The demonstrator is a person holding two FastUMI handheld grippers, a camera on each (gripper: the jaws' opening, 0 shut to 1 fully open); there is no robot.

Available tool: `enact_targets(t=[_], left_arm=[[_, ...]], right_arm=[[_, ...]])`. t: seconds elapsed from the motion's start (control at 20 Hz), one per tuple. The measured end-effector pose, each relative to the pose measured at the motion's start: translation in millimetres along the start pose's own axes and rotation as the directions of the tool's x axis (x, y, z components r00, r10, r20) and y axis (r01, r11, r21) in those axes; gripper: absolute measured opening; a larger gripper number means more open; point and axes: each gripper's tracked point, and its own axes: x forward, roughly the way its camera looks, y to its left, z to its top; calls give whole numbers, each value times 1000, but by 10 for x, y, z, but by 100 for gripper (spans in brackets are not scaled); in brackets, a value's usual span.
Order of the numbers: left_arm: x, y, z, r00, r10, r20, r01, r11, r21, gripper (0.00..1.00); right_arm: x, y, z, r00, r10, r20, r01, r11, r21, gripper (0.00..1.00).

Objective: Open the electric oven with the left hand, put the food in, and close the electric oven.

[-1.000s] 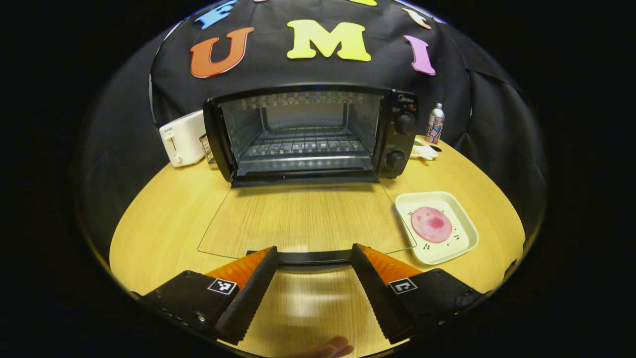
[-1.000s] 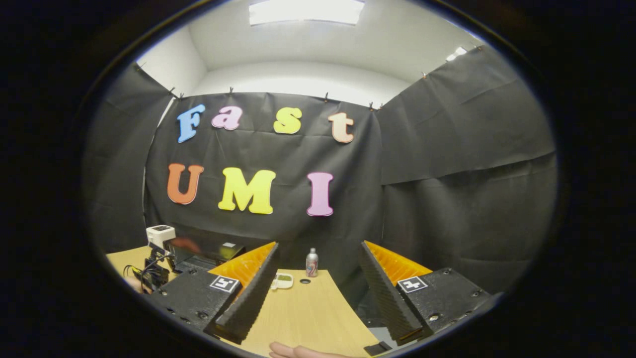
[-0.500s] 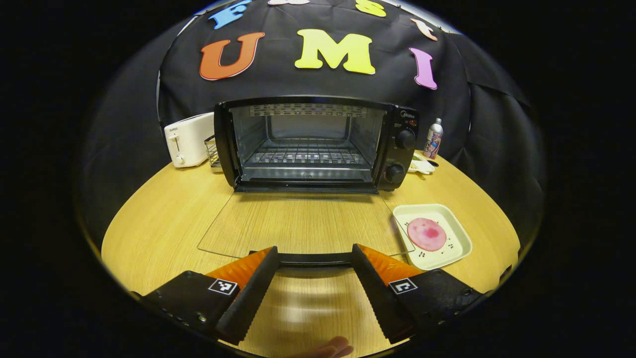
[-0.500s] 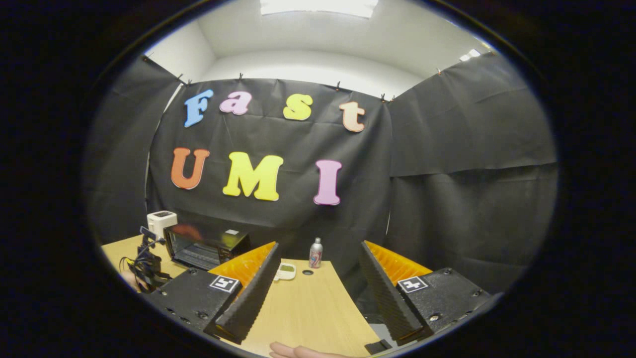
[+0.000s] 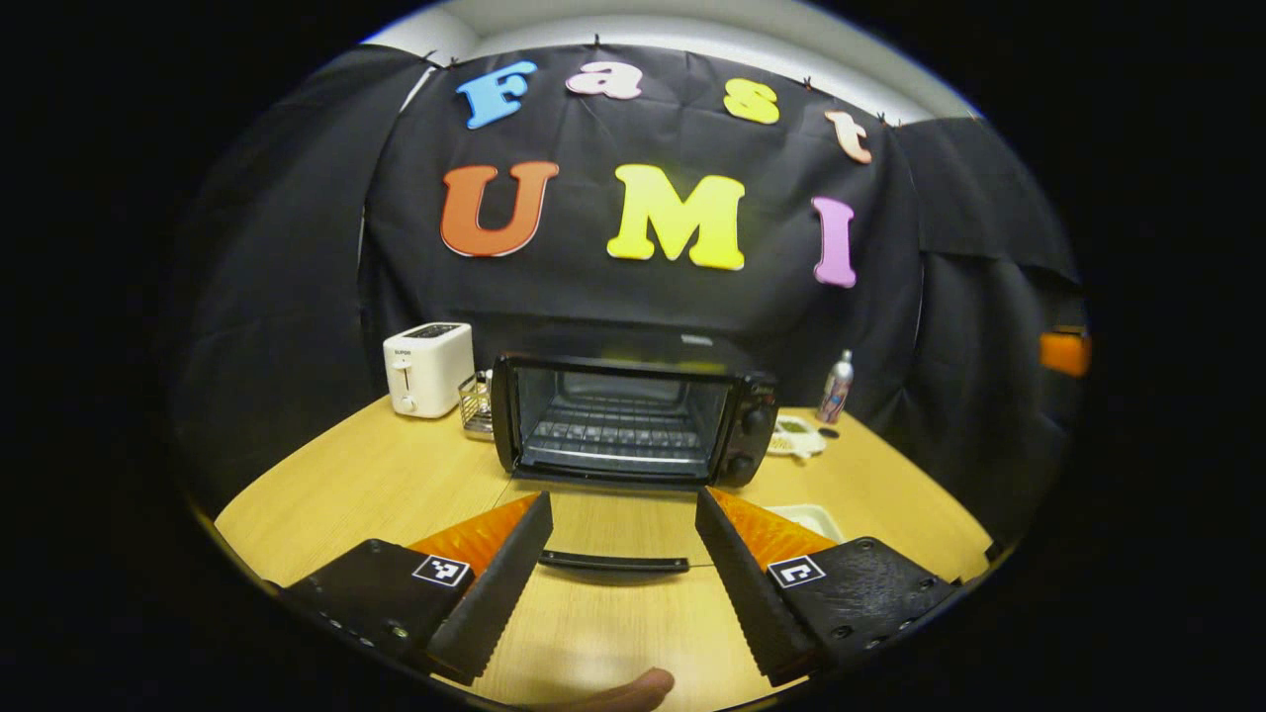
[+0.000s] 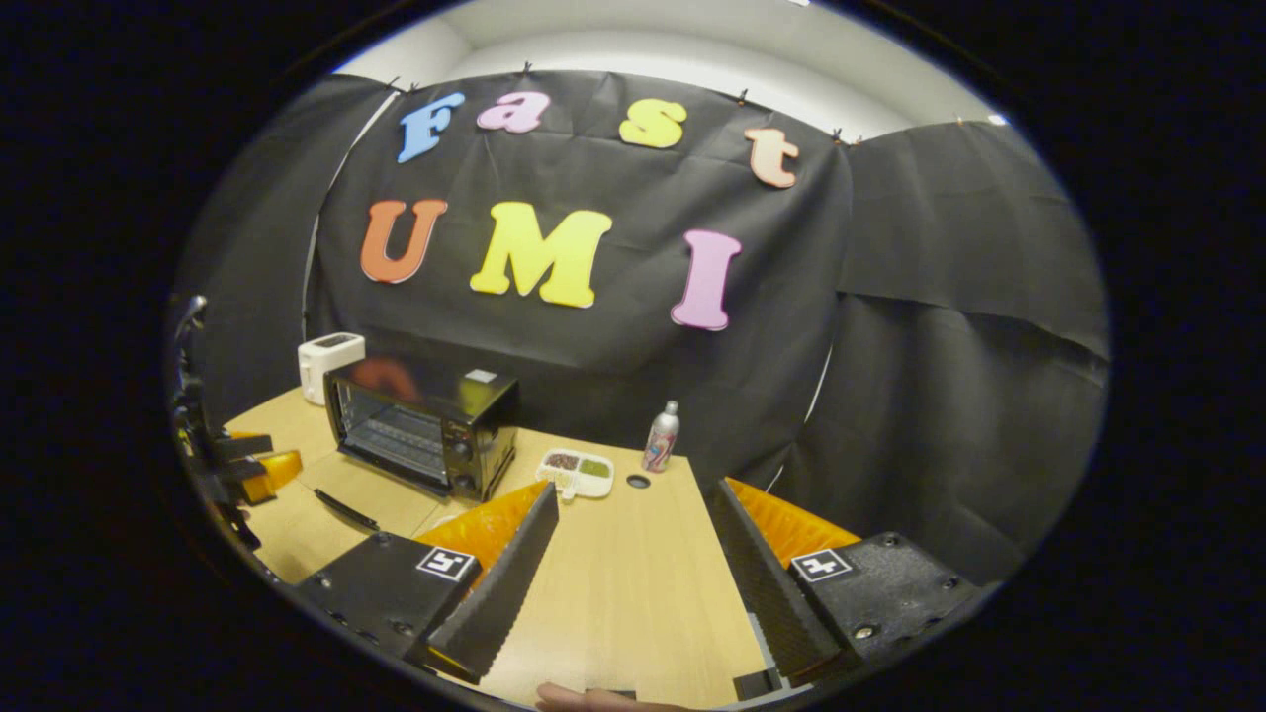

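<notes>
On table: one electric oven, door flat open; one toaster, one bottle. Your left gripper and right gripper both spread, empty. Plate right of door.

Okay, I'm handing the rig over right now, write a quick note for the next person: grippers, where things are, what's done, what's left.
Left gripper: open, empty, above the oven door's handle, not gripping it.
Right gripper: open, empty, over bare table.
Electric oven: door folded down flat, rack bare.
Food: its white plate peeks out right of the door, mostly hidden behind the left gripper's finger.
Done: oven opened.
Left: put the food in, close the door.
</notes>
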Motion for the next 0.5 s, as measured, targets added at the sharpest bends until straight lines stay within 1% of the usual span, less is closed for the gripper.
enact_targets(t=[0.05,0.1,0.15,0.25,0.3,0.35,0.4,0.5], left_arm=[[-106,-43,157,999,-17,46,18,1000,-16,94],[-221,-43,267,997,-25,74,26,1000,-11,94],[-340,7,361,995,-7,97,7,1000,4,94],[-533,195,561,985,72,154,-77,997,26,94],[-639,235,612,982,93,167,-100,994,33,94],[-705,225,658,979,95,179,-102,994,33,94],[-749,178,700,979,81,185,-90,995,38,94],[-883,134,821,975,58,216,-72,996,58,94]], right_arm=[[109,68,-71,999,15,-44,-15,1000,5,100],[222,153,-168,994,39,-99,-37,999,23,100],[337,252,-286,985,65,-162,-59,997,41,100],[556,415,-523,955,105,-279,-92,994,57,100],[657,539,-632,932,143,-334,-128,990,67,100],[762,671,-711,907,184,-379,-160,983,93,100],[821,716,-869,877,209,-433,-172,977,122,100],[918,795,-1070,826,250,-505,-182,967,180,100]])
